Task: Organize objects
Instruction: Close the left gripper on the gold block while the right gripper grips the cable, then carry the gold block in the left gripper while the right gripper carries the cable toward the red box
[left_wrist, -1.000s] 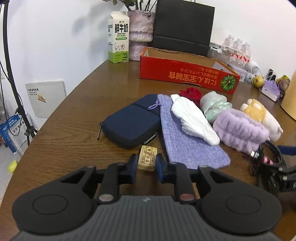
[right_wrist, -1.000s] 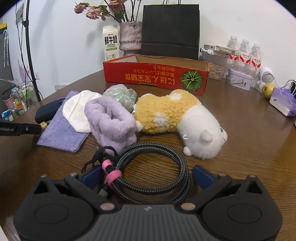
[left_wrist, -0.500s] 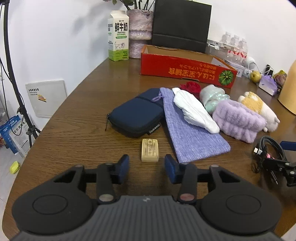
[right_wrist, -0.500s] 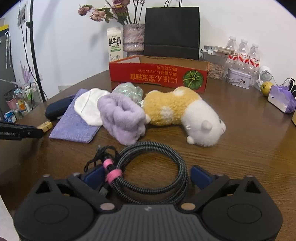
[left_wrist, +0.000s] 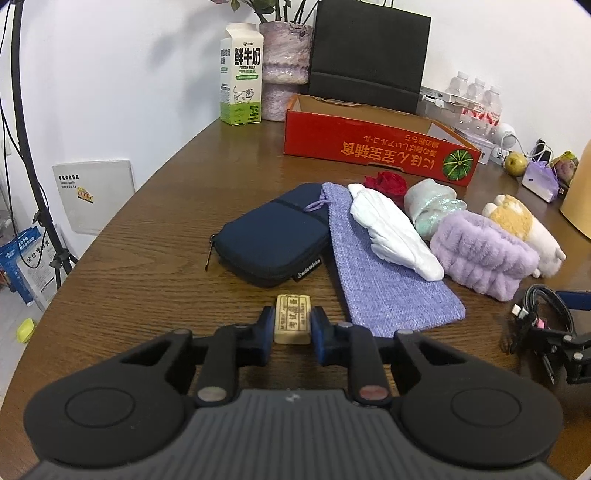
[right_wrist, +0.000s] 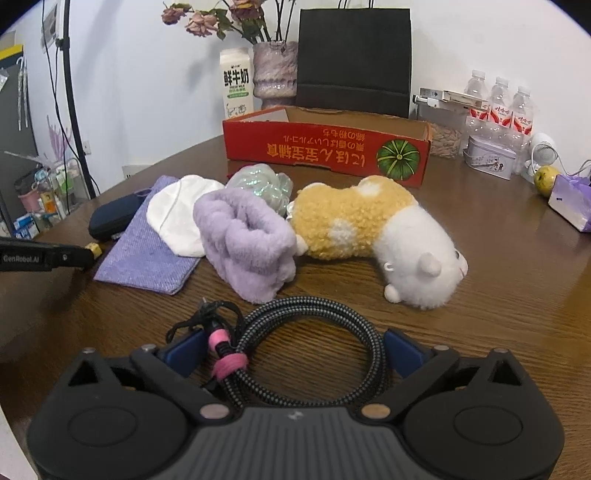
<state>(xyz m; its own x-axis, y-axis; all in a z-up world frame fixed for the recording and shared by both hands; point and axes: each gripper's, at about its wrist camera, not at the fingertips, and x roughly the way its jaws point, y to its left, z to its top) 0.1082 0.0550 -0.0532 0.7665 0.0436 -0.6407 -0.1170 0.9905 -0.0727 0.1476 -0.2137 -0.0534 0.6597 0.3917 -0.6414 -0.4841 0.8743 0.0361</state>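
Observation:
A small engraved wooden block (left_wrist: 293, 318) lies on the brown table just in front of a navy pouch (left_wrist: 273, 236). My left gripper (left_wrist: 293, 328) is closing on it, its blue pads pressing the block's two sides. In the right wrist view, my right gripper (right_wrist: 293, 350) stands wide and is shut on a coiled black braided cable (right_wrist: 306, 307) with a pink tie; the coil fills the gap from pad to pad. Behind it lie a purple fluffy band (right_wrist: 243, 240) and a yellow and white plush (right_wrist: 369, 221). An open red cardboard box (left_wrist: 369, 147) sits further back.
A purple cloth bag (left_wrist: 388, 280), a white cloth (left_wrist: 391, 232), a shiny pale bundle (left_wrist: 432, 203) and a red flower (left_wrist: 386, 182) lie in a row. A milk carton (left_wrist: 241, 74), vase, black bag and water bottles (right_wrist: 498, 107) line the back. The table edge curves away at left.
Half a second ago the left jaws stood open and drawn back from the block; now they are closed on it again. The right gripper keeps the cable, barely shifted.

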